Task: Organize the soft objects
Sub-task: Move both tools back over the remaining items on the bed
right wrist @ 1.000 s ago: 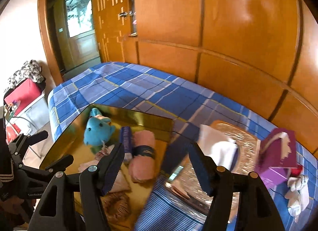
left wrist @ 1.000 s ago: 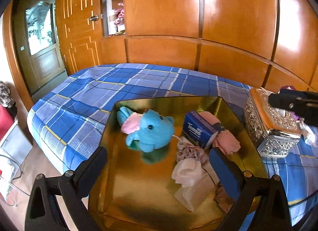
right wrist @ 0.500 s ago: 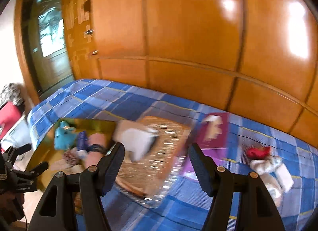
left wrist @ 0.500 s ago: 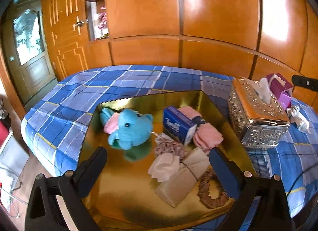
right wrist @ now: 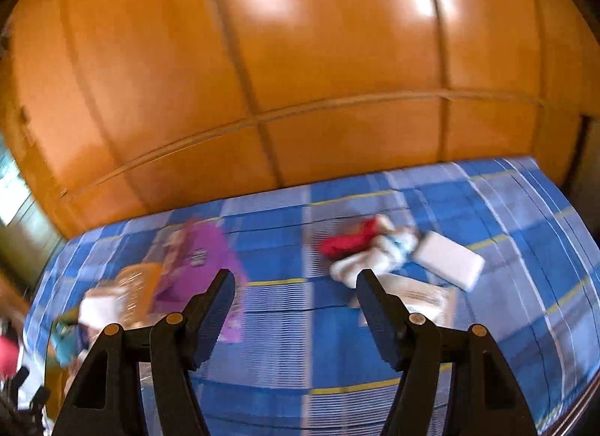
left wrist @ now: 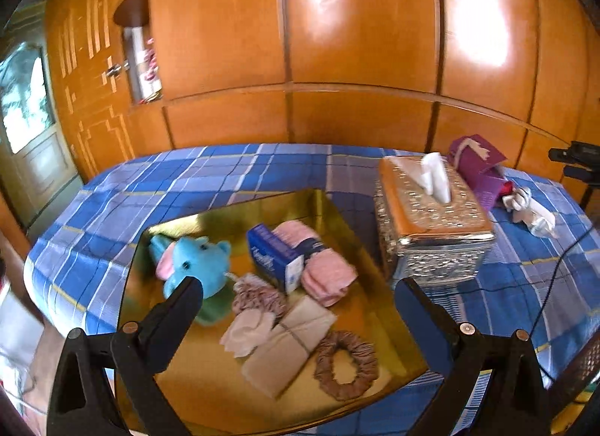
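In the left wrist view a gold tray (left wrist: 210, 391) lies on the blue plaid bed. It holds a blue plush elephant (left wrist: 198, 263), a blue tissue pack (left wrist: 273, 256), a pink rolled cloth (left wrist: 322, 267), a beige folded cloth (left wrist: 288, 346) and a brown scrunchie (left wrist: 347, 364). My left gripper (left wrist: 298, 291) hovers open and empty over the tray. My right gripper (right wrist: 296, 282) is open and empty above the bed, facing a red cloth (right wrist: 348, 241), white socks (right wrist: 378, 256) and a white pack (right wrist: 448, 259). That view is blurred.
An ornate silver tissue box (left wrist: 431, 222) stands right of the tray, with a purple bag (left wrist: 478, 166) behind it; the bag also shows in the right wrist view (right wrist: 202, 252). A flat clear packet (right wrist: 420, 297) lies by the right finger. Wooden wardrobe panels (left wrist: 356, 42) back the bed.
The right gripper has swung right, from the tray and tissue box to the red cloth and socks. The left gripper has pulled back and turned right, showing more of the tray.
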Tool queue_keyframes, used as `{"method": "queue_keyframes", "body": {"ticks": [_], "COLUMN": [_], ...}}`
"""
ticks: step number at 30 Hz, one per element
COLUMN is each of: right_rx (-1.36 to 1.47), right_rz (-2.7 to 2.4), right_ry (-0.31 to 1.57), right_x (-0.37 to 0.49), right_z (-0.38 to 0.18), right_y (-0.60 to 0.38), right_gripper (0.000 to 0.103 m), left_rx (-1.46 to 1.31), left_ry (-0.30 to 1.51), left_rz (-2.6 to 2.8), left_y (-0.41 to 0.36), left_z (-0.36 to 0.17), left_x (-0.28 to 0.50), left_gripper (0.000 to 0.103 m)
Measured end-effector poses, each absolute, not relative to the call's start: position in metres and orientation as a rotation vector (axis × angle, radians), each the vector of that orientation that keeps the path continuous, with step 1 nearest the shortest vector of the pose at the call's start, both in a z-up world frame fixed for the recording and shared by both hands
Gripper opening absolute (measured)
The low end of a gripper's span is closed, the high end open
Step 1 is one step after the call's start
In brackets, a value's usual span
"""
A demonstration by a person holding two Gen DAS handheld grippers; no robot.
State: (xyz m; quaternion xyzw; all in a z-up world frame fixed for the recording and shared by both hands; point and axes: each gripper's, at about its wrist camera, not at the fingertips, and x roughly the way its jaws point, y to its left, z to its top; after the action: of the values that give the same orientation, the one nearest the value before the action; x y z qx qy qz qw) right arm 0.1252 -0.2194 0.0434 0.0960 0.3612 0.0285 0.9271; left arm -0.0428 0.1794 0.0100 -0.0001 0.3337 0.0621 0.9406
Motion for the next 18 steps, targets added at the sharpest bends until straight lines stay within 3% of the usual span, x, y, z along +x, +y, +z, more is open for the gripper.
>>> {"method": "queue_keyframes", "body": {"ticks": [18], "right_rx": [0.304], "right_rz": [-0.362], "right_ry": [0.801], "right_x": [0.162], "right_z": [-0.024], "right_y": [-0.344], "right_gripper": [0.068], "left_rx": [0.222], "left_ry": [0.663], "left_rz": [-0.099], "left_y": [0.081], "left_z": [0.033], "left_x": [-0.019], "left_gripper": [0.103]}}
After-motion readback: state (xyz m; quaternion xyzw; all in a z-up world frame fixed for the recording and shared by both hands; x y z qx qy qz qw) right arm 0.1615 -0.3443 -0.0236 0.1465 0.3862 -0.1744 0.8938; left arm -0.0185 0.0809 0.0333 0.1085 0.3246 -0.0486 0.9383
